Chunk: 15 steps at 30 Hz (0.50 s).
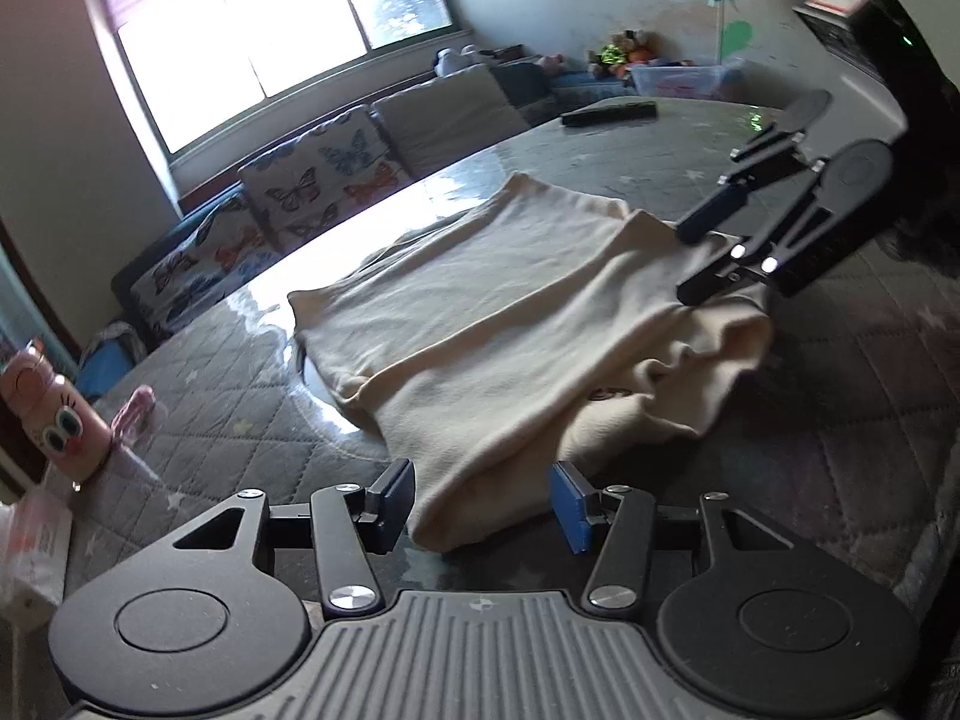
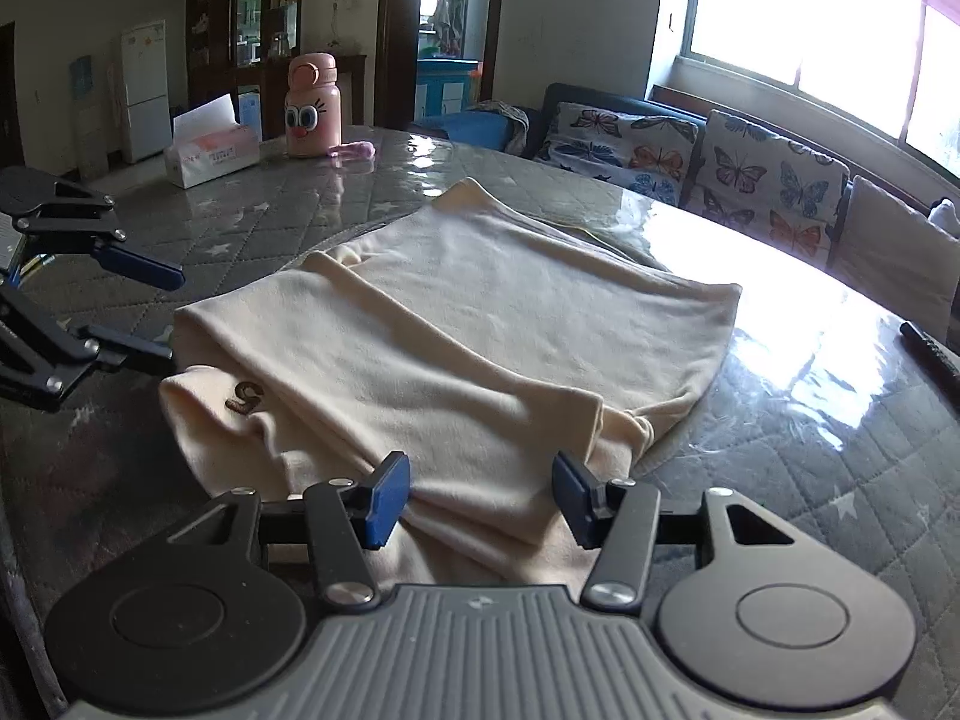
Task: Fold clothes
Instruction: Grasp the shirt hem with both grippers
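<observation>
A cream garment [image 1: 510, 324] [image 2: 450, 324] lies partly folded on the round table [image 1: 240, 396] [image 2: 810, 468], which has a grey quilted cover under clear plastic. One layer is laid over the middle, and a brown mark [image 2: 243, 399] shows on the lower layer. My left gripper [image 1: 483, 504] is open at the garment's near corner; the cloth lies between the fingers and the pads do not touch it. At the opposite side my right gripper [image 2: 480, 498] is also open, with a cloth ridge between its blue pads [image 2: 387, 501]. Each view shows the other gripper, right [image 1: 699, 255] and left [image 2: 159, 315], at the cloth's edge.
A pink cartoon bottle [image 2: 312, 105] [image 1: 48, 414] and a tissue box [image 2: 210, 153] stand near the table's rim. A black remote [image 1: 606, 114] [image 2: 930, 354] lies near the opposite rim. A sofa with butterfly cushions [image 2: 750, 174] runs along the window wall behind the table.
</observation>
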Each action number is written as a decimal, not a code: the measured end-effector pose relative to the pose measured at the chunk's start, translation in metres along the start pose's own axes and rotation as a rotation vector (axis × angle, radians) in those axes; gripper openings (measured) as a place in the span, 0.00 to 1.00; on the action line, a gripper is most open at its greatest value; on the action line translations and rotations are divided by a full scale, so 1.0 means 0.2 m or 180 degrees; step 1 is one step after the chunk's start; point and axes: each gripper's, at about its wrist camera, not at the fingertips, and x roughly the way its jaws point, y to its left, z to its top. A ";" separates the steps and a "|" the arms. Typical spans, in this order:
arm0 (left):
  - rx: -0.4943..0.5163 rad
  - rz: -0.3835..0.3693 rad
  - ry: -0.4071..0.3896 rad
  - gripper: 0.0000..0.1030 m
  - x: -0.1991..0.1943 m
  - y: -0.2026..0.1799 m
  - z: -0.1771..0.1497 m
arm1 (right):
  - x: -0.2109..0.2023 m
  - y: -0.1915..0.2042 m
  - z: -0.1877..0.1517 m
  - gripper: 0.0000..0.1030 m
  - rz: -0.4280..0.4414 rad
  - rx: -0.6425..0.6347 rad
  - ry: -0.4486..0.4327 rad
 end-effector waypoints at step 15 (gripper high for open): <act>0.0166 -0.0227 -0.0301 0.27 0.08 -0.10 0.05 | -0.16 -0.03 -0.02 0.65 0.0025 -0.0100 -0.0027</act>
